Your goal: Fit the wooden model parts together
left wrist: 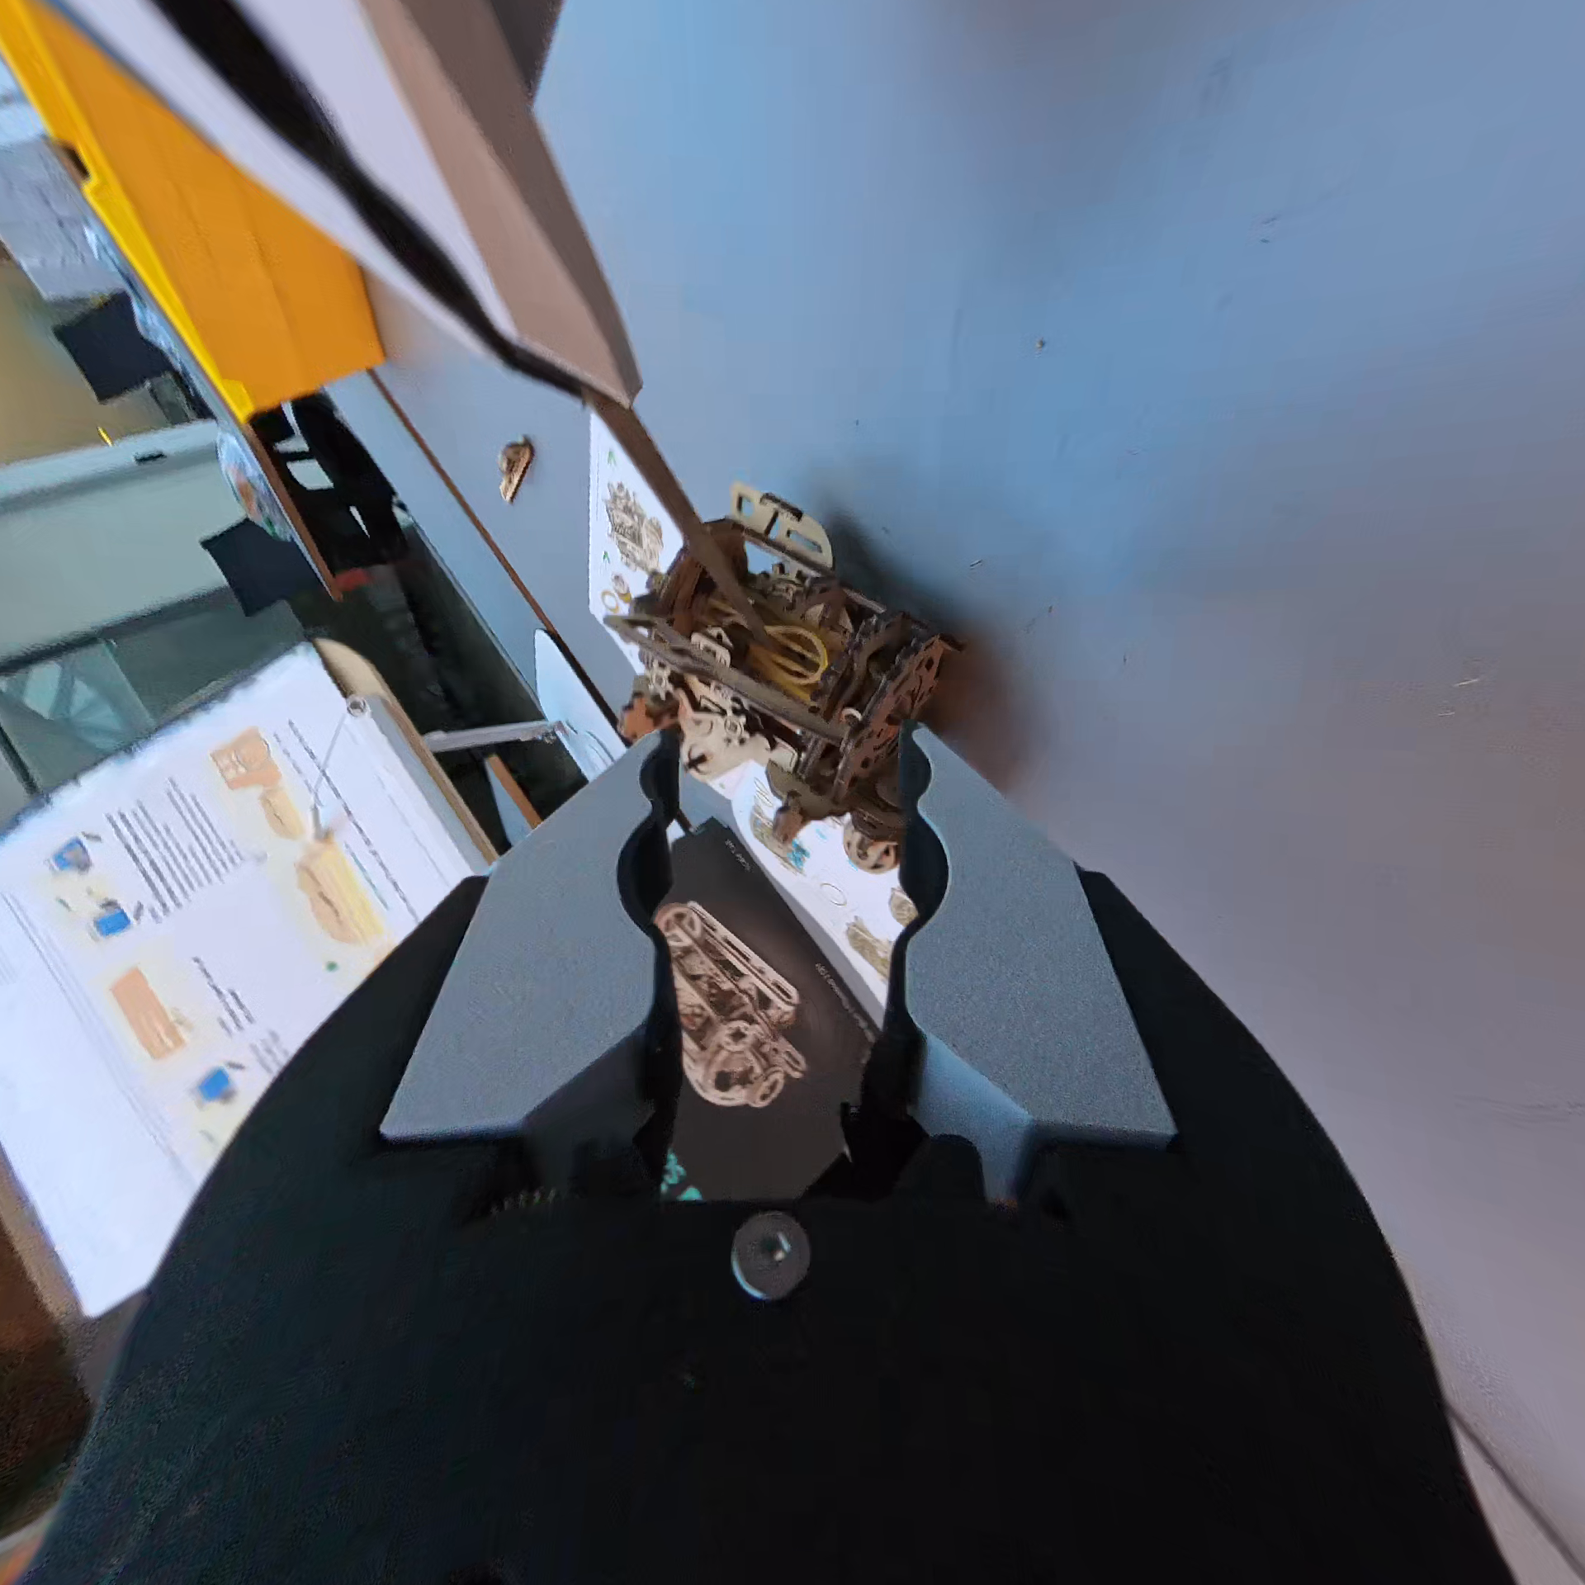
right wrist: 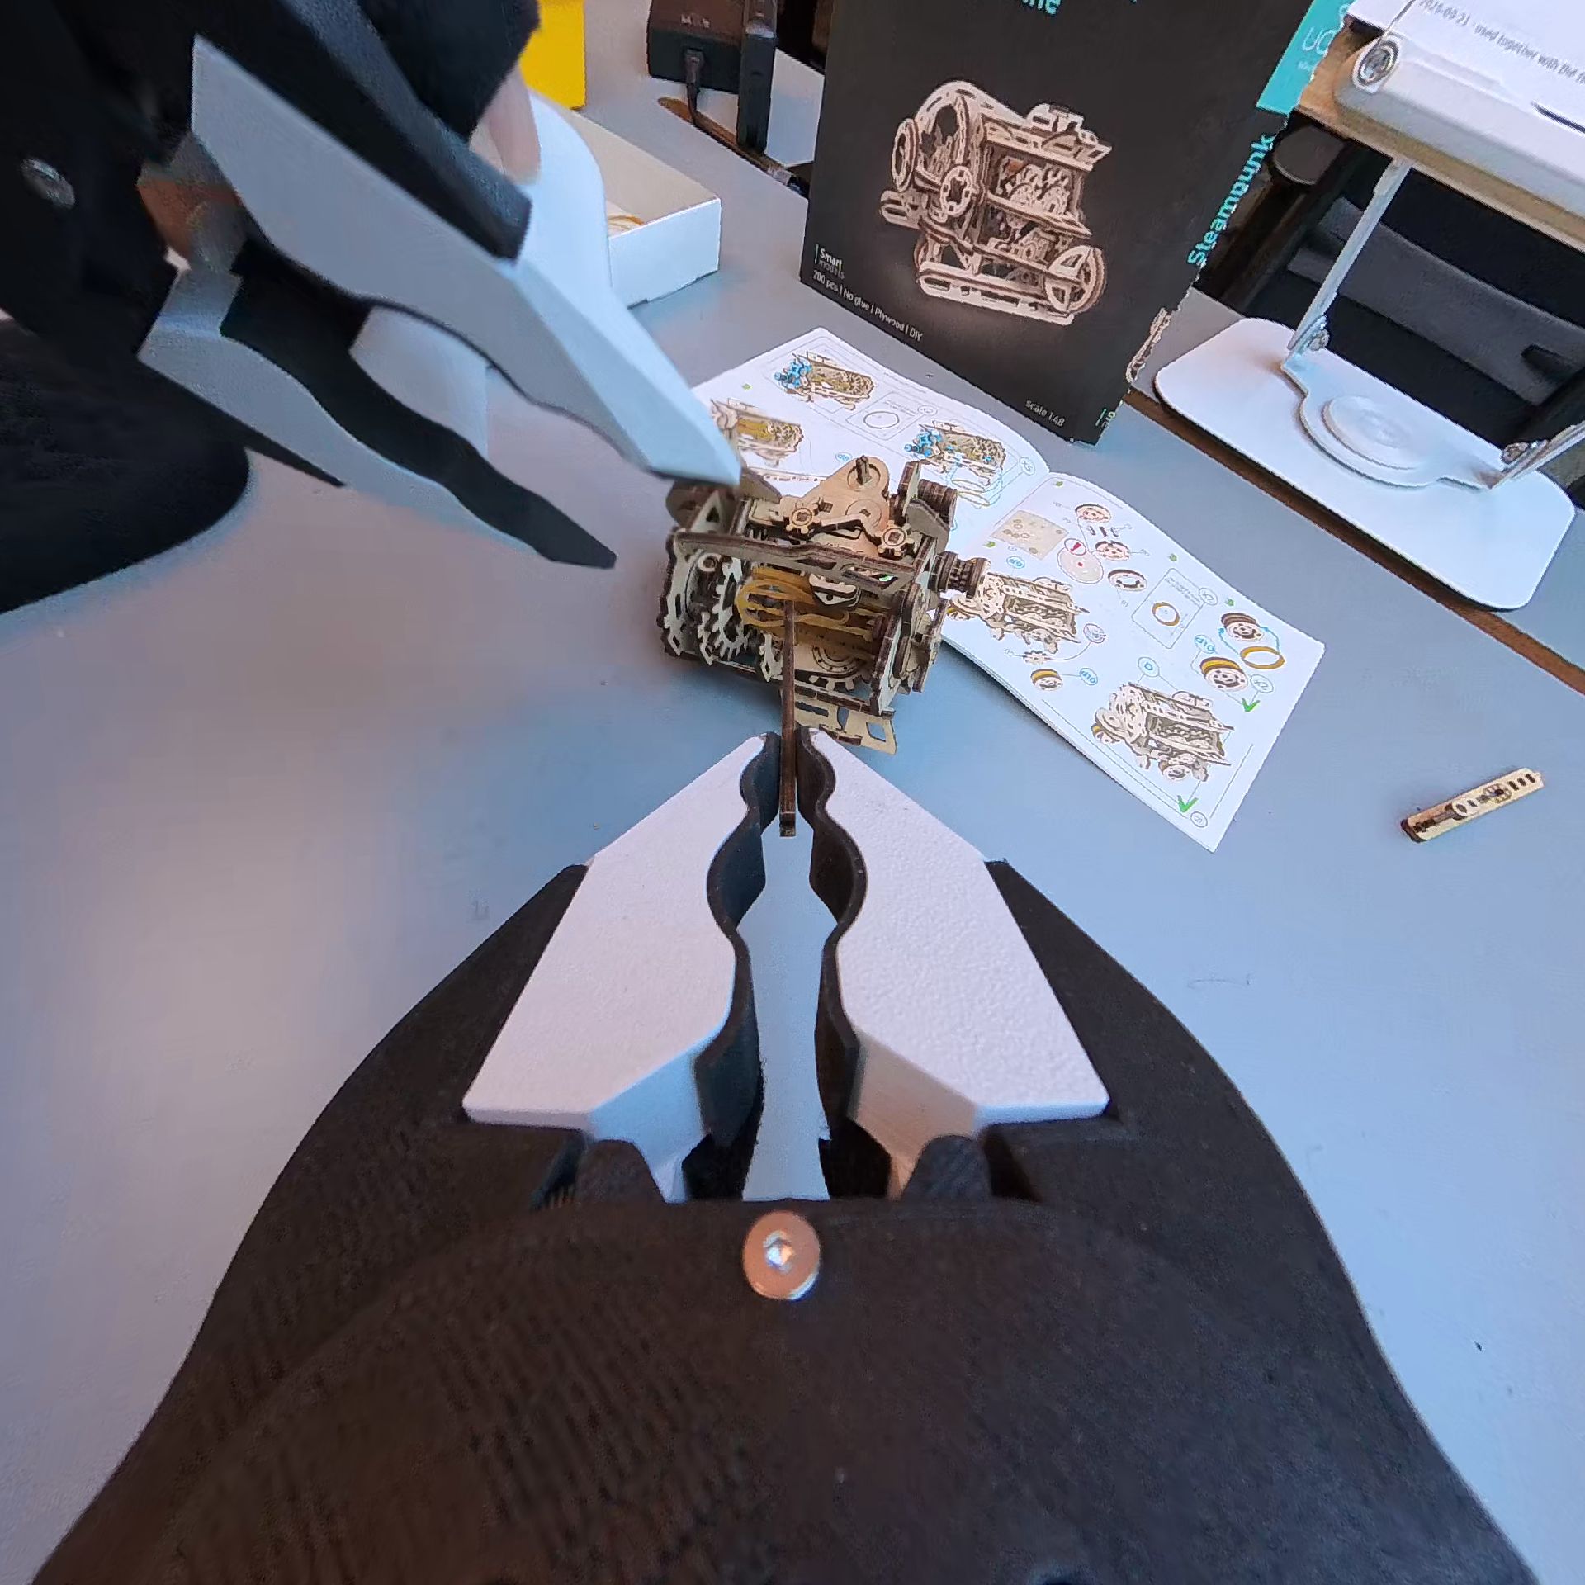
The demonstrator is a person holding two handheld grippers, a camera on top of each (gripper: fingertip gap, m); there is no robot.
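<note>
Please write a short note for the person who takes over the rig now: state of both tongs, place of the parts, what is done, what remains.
Right tongs: shut on a thin wooden stick, its far end inside the wooden model.
Left tongs: open, at the model's edge, not gripping.
Model stands on the grey table, partly on the instruction booklet. One loose wooden piece lies to the right.
Done: model largely built.
Left: seat the stick, probably fit the loose piece.

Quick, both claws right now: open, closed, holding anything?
Left claw: open, holding nothing, its tips at the wooden model.
Right claw: closed on a thin wooden stick poked into the model.
</note>
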